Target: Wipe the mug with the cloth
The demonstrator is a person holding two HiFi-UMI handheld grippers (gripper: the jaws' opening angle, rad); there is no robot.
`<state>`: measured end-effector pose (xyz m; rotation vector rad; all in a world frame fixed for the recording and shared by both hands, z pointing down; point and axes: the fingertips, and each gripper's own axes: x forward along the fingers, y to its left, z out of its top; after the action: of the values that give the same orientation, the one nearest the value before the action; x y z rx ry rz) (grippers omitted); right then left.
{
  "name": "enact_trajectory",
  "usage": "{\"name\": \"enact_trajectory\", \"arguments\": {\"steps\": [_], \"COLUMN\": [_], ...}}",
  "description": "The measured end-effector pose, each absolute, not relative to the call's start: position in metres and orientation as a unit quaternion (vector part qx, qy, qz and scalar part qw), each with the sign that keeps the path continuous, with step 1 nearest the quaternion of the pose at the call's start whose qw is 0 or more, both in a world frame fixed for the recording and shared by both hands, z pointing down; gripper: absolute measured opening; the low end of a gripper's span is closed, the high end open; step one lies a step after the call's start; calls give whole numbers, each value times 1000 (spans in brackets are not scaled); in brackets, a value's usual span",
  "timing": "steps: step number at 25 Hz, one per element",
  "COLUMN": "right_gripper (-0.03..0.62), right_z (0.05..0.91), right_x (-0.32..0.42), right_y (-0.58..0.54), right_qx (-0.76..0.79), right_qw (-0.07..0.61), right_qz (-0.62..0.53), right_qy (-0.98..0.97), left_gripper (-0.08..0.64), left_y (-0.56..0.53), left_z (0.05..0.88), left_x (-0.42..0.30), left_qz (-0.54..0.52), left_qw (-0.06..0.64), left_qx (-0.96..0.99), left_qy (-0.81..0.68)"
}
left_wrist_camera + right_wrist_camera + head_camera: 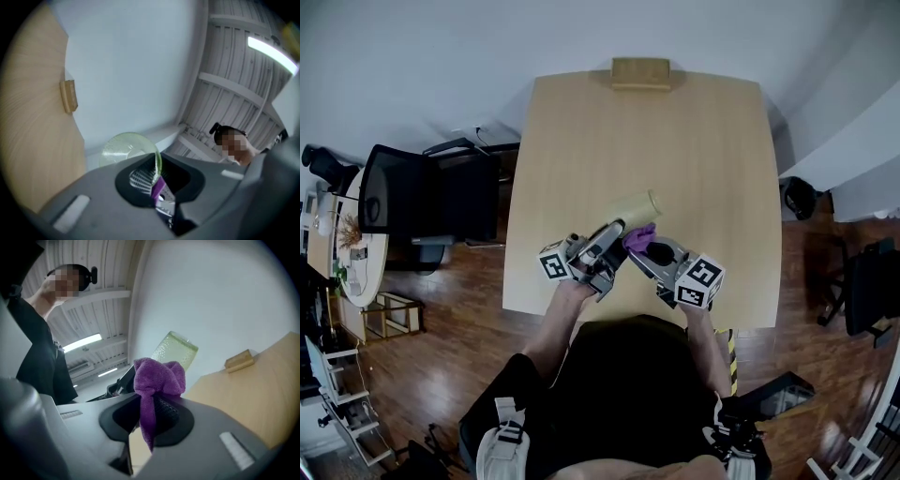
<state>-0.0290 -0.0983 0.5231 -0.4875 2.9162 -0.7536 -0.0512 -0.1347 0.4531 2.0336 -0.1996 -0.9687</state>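
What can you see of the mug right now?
The mug is pale green and translucent, with a pebbled, glass-like wall; no handle shows. It is held off the table, tipped onto its side, its rim pinched by the left gripper. The purple cloth in the right gripper sits close beside it; whether they touch is unclear.

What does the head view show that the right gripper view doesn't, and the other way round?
Only the head view: the whole table from above, the black chair, the wood floor, and the left gripper and right gripper side by side. Only the right gripper view: the ceiling lights, and the purple cloth close up, clamped in that gripper's jaws. Both: the green mug, the cloth, and the wooden block at the table's far edge.
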Motion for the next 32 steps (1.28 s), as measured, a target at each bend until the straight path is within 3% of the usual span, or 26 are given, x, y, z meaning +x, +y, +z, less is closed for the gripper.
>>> {"name": "enact_trajectory", "arguments": {"steps": [3, 5, 7, 13, 21, 32], "right_gripper": [60, 60, 61, 61, 61, 61], "right_z": [571, 601, 605, 579, 588, 619], "right_x": [-28, -14, 6, 79, 114, 137], "right_y": [-89, -92, -103, -151, -171, -188], "right_qx": [-159, -192, -228, -324, -328, -368], "right_qw": [-78, -124, -86, 131, 287, 311], "right_qz": [-248, -266, -314, -430, -498, -538], "right_qy": [952, 936, 918, 832, 749, 692], "left_gripper": [46, 41, 41, 41, 41, 41], "left_y": [-132, -133, -137, -167, -232, -324], "left_z": [465, 481, 501, 578, 662, 735], "left_x": [-59, -65, -64, -59, -33, -3], "left_qz": [-366, -339, -275, -73, 220, 449], "left_qw": [413, 401, 376, 306, 216, 103], "left_qx": [828, 842, 869, 911, 915, 867], "left_qy": [-96, -125, -167, -269, -261, -192]}}
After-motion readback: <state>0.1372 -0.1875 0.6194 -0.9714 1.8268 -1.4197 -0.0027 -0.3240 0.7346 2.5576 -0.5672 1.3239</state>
